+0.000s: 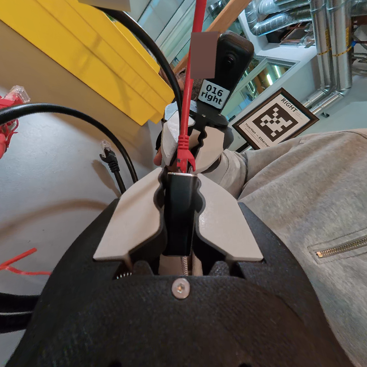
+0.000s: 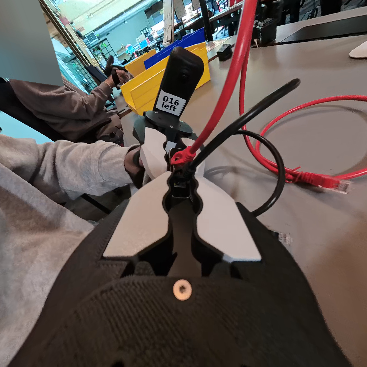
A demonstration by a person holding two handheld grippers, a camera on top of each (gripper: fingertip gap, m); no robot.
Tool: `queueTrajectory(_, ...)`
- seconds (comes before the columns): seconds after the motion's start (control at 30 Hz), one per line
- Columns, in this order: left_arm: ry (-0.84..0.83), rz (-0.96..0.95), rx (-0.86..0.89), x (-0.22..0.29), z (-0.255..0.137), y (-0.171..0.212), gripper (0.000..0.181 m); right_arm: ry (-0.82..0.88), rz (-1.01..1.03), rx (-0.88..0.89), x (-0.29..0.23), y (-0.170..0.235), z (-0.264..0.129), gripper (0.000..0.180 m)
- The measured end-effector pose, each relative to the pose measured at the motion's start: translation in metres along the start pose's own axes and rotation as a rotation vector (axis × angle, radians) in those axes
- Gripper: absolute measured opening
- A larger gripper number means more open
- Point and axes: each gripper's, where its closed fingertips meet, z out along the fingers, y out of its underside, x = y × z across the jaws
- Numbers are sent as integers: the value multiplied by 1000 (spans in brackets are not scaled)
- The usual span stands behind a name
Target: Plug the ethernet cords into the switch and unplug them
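Note:
My left gripper point(image 1: 179, 172) is shut on the black switch point(image 1: 178, 208) and holds it off the table, port face away from the camera. A red ethernet plug point(image 1: 184, 153) sits in a port on that face, its red cord rising upward. In the right wrist view the switch point(image 2: 179, 190) shows between my right gripper's fingers. My right gripper point(image 2: 183, 174) is closed on a black ethernet plug point(image 2: 187, 168) at a port beside the red plug point(image 2: 181, 156). The left gripper point(image 2: 174, 157) faces it. The right gripper point(image 1: 186, 166) stands just behind the red plug in the left wrist view.
A loose black plug point(image 1: 108, 153) and a loose red plug point(image 2: 327, 182) lie on the grey table point(image 2: 317, 79) with cable loops. Yellow bins point(image 2: 143, 91) stand behind, and a framed marker sign point(image 1: 276, 119) stands beside them. My grey sleeve point(image 1: 297, 188) is at the right. Another person sits beyond point(image 2: 59, 111).

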Motion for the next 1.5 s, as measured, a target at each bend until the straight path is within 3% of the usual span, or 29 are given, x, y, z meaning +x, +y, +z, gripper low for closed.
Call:
queueTrajectory(0.3, 80, -68, 25, 7, -1, -4, 27, 96, -148, 13, 0, -10, 1, 15)
queueTrajectory(0.37, 103, -56, -42, 12, 6, 5, 30, 123, -178, 38, 1, -18, 0, 15)
queueTrajectory(0.57, 105, -83, 33, 10, 7, -6, 28, 163, -184, 69, 5, -26, -1, 14)
queueTrajectory(0.77, 141, -123, 72, 10, 6, -13, 29, 330, -446, 16, 8, -34, -1, 14)
queueTrajectory(1.17, 80, -92, 50, 7, 11, -9, 27, 337, -300, 61, 18, -36, -1, 12)
queueTrajectory(1.23, 41, 61, -174, 20, 28, 31, 28, 537, -251, 130, 57, -51, -33, 12)
queueTrajectory(1.27, 40, 112, -208, 30, 37, 40, 28, 541, -192, 180, 67, -60, -52, 12)
queueTrajectory(1.33, 142, 50, -146, 50, 42, 29, 28, 510, -207, 216, 56, -69, -65, 12)
queueTrajectory(1.43, 155, 26, -94, 38, 31, 15, 28, 491, -326, 132, 32, -56, -40, 12)
queueTrajectory(1.5, 203, -11, -11, 39, 13, 2, 28, 491, -358, 166, 31, -67, -41, 12)
